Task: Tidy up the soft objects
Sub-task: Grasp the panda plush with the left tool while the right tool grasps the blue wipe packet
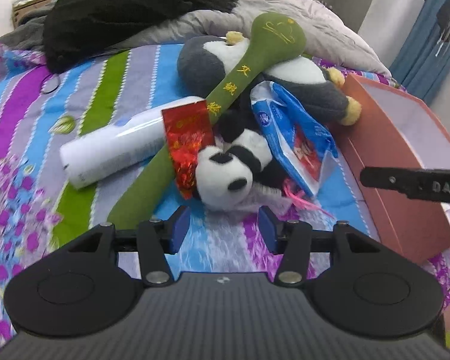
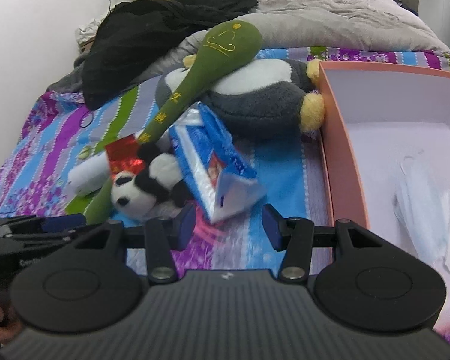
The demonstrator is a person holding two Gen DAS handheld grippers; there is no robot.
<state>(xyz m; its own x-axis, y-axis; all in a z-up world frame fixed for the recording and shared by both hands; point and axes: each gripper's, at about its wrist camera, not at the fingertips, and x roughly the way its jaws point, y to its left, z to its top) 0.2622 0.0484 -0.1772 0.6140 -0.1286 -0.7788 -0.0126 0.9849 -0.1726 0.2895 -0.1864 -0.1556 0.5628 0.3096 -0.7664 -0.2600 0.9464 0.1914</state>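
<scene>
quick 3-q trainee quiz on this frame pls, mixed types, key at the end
1. True or false: the left gripper is shut on the small panda plush.
2. Multiple choice: what lies across the grey penguin plush? A) the green plush mallet B) a yellow towel C) a red ball
3. Fill in: the pink box sits on the ____ side of the pile, seen from the right wrist view.

Key
1. False. Both the left gripper and the right gripper are open and hold nothing; the panda lies on the bedspread just ahead of the left one.
2. A
3. Right. It holds no toys.
</scene>
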